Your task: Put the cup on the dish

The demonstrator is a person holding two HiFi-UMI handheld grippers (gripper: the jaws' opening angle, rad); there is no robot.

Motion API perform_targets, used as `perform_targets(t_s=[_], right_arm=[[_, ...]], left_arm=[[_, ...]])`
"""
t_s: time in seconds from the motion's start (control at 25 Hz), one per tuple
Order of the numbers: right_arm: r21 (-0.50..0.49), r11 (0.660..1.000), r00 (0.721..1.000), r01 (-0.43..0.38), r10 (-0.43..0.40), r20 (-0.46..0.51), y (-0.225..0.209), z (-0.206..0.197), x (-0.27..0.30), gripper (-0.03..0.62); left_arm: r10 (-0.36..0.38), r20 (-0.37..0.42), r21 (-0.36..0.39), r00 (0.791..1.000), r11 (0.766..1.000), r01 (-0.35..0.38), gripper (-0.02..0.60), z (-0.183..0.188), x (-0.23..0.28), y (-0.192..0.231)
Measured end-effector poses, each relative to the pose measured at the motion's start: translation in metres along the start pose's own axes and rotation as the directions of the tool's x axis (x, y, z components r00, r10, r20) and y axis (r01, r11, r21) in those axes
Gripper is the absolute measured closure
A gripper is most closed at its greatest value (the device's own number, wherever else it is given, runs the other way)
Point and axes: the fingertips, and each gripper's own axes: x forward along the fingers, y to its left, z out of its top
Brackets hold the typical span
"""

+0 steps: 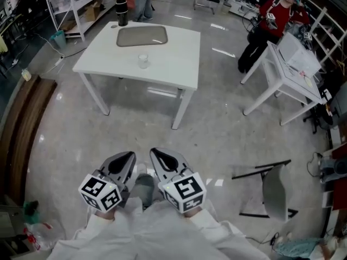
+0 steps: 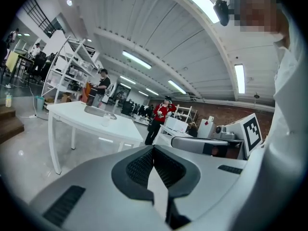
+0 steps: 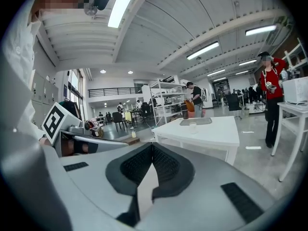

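Note:
A clear cup [image 1: 143, 61] stands upright on the white table [image 1: 173, 64], just in front of a flat grey dish [image 1: 142, 36] at the table's far side. Cup [image 3: 193, 127] and dish [image 3: 196, 121] also show small in the right gripper view, and cup [image 2: 105, 120] and dish [image 2: 98, 111] in the left gripper view. My left gripper [image 1: 126, 158] and right gripper [image 1: 160, 157] are held side by side close to my body, well short of the table. Both are shut with nothing between the jaws.
A black bottle [image 1: 122, 12] stands at the table's far left corner. A second white table [image 1: 293, 69] is at the right, with a person in red [image 1: 274, 20] beside it. A tipped chair [image 1: 271, 191] lies at lower right. Shelves [image 1: 70, 4] and a wooden bench [image 1: 21, 129] line the left.

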Motion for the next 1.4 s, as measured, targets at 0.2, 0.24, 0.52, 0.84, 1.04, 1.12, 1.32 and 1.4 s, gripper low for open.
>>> perform_targets(t_s=[0.2, 0.24, 0.52, 0.84, 1.04, 1.12, 1.32, 1.4], right_arm=[[-0.019, 1.000, 1.000, 0.006, -0.006, 0.014, -0.019, 0.036, 0.058, 0.582], [-0.019, 1.000, 1.000, 0.014, -0.014, 0.017, -0.024, 0.042, 0.067, 0.582], [0.013, 0.996, 0.996, 0.086, -0.086, 0.018, -0.060, 0.068, 0.132, 0.582], [0.027, 0.997, 0.998, 0.067, -0.067, -0.003, -0.072, 0.071, 0.179, 0.580], [0.034, 0.997, 0.998, 0.067, -0.067, -0.014, -0.099, 0.072, 0.200, 0.582], [0.033, 0.998, 0.999, 0.048, -0.047, -0.022, -0.108, 0.071, 0.216, 0.582], [0.019, 1.000, 0.999, -0.002, 0.002, -0.037, -0.138, 0.082, 0.256, 0.582], [0.014, 1.000, 0.999, -0.012, 0.013, -0.035, -0.154, 0.090, 0.275, 0.580]], left_arm=[[-0.025, 0.000, 0.017, 1.000, 1.000, 0.025, 0.574, 0.040, 0.030, 0.052], [-0.032, -0.001, 0.021, 0.999, 0.999, 0.032, 0.574, 0.048, 0.037, 0.061], [-0.116, -0.069, 0.047, 0.991, 0.992, 0.120, 0.574, 0.080, 0.080, 0.111], [-0.146, -0.094, 0.017, 0.985, 0.989, 0.148, 0.574, 0.088, 0.109, 0.144], [-0.143, -0.107, 0.010, 0.984, 0.989, 0.145, 0.574, 0.091, 0.131, 0.160], [-0.132, -0.105, 0.004, 0.986, 0.991, 0.133, 0.574, 0.094, 0.142, 0.171], [-0.109, -0.097, -0.002, 0.989, 0.994, 0.109, 0.574, 0.113, 0.184, 0.201], [-0.103, -0.094, 0.006, 0.990, 0.995, 0.104, 0.574, 0.124, 0.202, 0.214]])
